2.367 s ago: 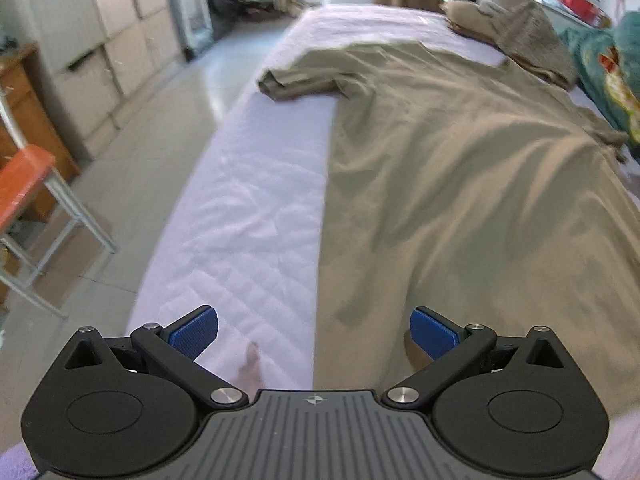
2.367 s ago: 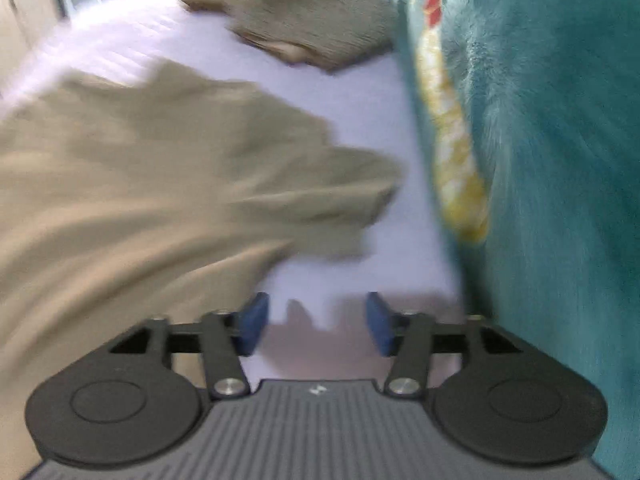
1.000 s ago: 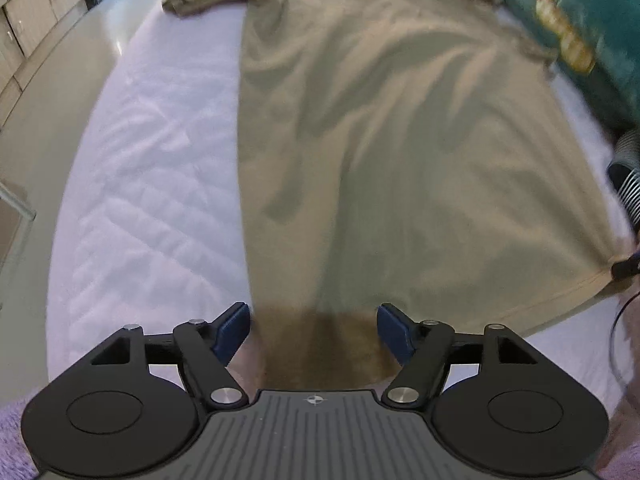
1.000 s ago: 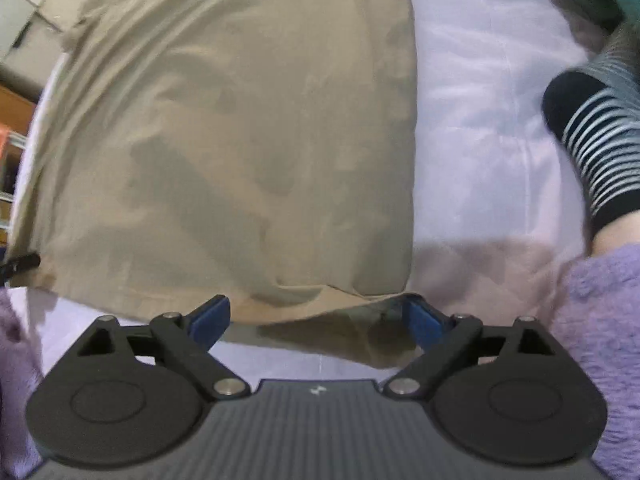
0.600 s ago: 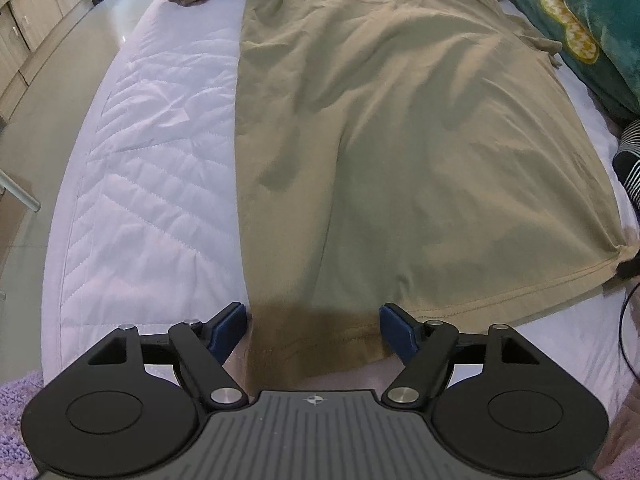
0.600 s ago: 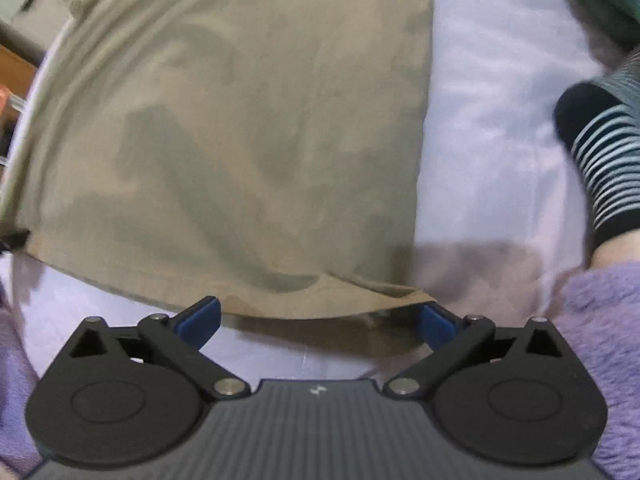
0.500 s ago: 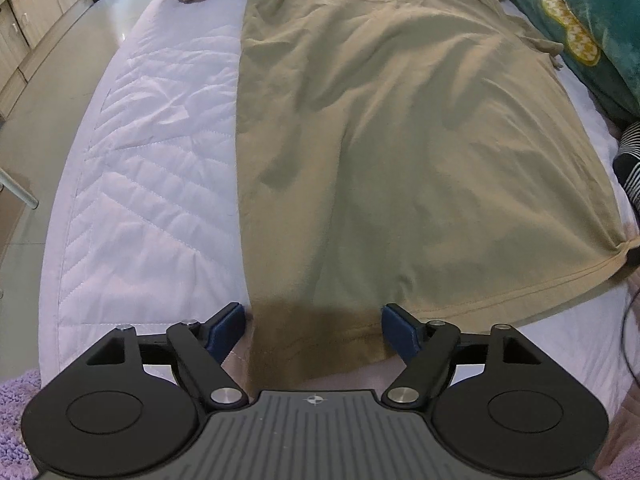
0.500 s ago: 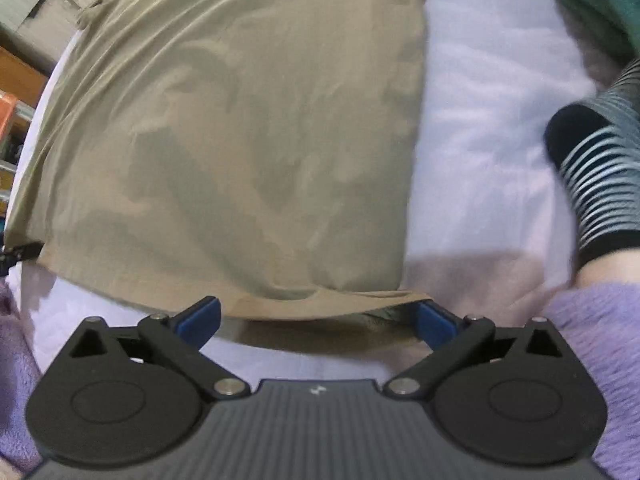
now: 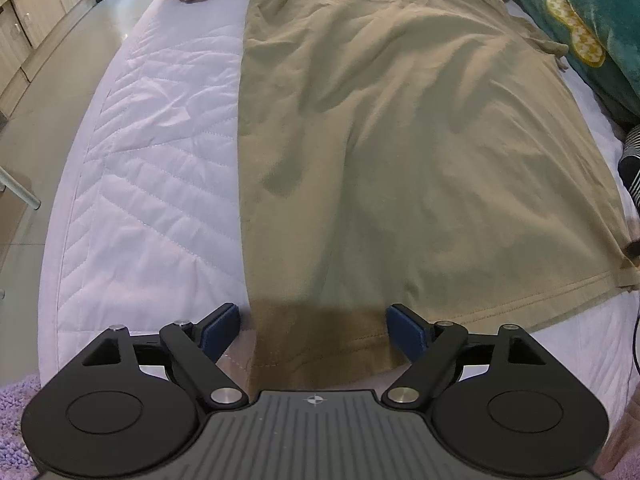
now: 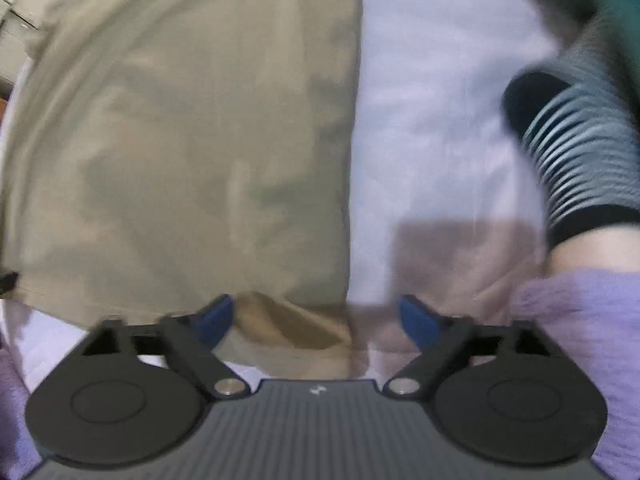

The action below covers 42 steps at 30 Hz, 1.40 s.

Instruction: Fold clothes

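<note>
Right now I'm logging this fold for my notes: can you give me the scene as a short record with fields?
garment: khaki t-shirt, spread flat
surface: white quilted bed
left gripper: open, straddling the shirt's near left hem corner
right gripper: open, over the near right hem corner; view blurred
nearby: teal pillow; striped sock on a foot
fold: not yet begun

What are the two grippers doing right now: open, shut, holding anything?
Left gripper: open, straddling the hem corner of the khaki cotton T-shirt, holding nothing.
Right gripper: open, over the shirt's other hem corner, holding nothing.
</note>
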### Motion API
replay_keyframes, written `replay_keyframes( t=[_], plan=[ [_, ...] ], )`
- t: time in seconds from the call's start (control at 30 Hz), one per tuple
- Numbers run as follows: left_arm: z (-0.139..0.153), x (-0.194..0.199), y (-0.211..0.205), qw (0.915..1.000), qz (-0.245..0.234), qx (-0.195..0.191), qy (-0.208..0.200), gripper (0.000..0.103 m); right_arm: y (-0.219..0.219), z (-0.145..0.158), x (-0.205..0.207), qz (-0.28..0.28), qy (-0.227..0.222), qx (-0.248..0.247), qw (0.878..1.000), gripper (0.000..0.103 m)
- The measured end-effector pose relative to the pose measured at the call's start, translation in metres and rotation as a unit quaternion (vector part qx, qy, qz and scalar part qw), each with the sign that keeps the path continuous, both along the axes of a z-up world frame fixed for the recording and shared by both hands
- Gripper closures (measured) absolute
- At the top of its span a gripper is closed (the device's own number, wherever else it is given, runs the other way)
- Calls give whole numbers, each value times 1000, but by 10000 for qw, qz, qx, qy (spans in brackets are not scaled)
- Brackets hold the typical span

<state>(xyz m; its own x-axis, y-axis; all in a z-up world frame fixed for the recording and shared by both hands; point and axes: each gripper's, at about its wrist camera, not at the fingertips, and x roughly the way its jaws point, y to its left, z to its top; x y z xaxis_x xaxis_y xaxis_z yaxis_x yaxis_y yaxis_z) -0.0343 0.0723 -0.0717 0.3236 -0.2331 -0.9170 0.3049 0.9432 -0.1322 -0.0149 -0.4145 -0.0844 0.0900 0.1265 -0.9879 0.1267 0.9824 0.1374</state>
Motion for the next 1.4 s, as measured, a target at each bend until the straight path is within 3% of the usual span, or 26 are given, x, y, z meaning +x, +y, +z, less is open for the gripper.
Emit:
replay_keyframes(
  t=[0.17, 0.2, 0.23, 0.27, 0.3, 0.4, 0.57, 0.63, 0.67, 0.73, 0.77, 0.83, 0.87, 0.97, 1.13, 1.2, 1.37, 1.4],
  plan=[
    [-2, -3, -2, 9997, 206, -48, -131, 21, 43, -9, -15, 993, 28, -541, 9936, 40],
    [-1, -4, -4, 9996, 214, -24, -193, 22, 45, -8, -17, 1016, -8, -526, 9934, 48],
    [-1, -5, -6, 9995, 199, 9, -257, 23, 48, -6, -18, 1043, -41, -511, 9932, 66],
    [0, -6, -9, 9993, 164, 46, -323, 25, 52, -6, -21, 1164, -19, -507, 9919, 91],
    [2, -8, -11, 9991, 128, 80, -389, 26, 56, -5, -23, 1286, 3, -503, 9904, 97],
    [4, -8, -11, 9990, 66, 101, -421, 28, 69, -9, -32, 1934, 286, -914, 9764, 98],
    [8, -6, 0, 9995, 117, -155, -256, 30, 43, -12, -40, 1683, 685, -875, 9795, 102],
    [9, -6, 4, 9995, 156, -200, -206, 28, 32, -12, -43, 1579, 839, -847, 9802, 102],
    [10, -6, 6, 9994, 182, -231, -199, 28, 30, -7, -40, 1454, 757, -482, 9853, 100],
    [15, -6, 10, 9990, 210, -288, -260, 26, 23, 11, -34, 957, 143, 242, 9950, 89],
    [17, -6, 11, 9989, 220, -285, -289, 21, 22, 11, -30, 810, 51, 309, 9962, 83],
    [18, -3, 10, 9990, 241, -265, -272, 16, 20, 12, -21, 516, -133, 442, 9976, 39],
    [19, -2, 9, 9990, 254, -258, -263, 16, 19, 12, -17, 370, -220, 507, 9978, 34],
    [19, -1, 4, 9992, 276, -174, -251, 16, 10, -1, -8, 86, -16, 477, 9988, 34],
    [17, -3, 2, 9997, 164, -103, -163, 15, -4, 35, -25, -132, -419, 560, 9975, 34],
    [14, -1, 1, 9997, 170, 6, -181, 15, -11, 36, -21, -273, -549, 585, 9964, 33],
    [3, 5, -1, 9996, 254, -10, -90, 15, -18, -21, -8, -653, -117, 763, 9949, 32],
    [1, 5, 1, 9996, 282, -69, -46, 15, -15, -23, -9, -656, -241, 737, 9948, 29]
  ],
)
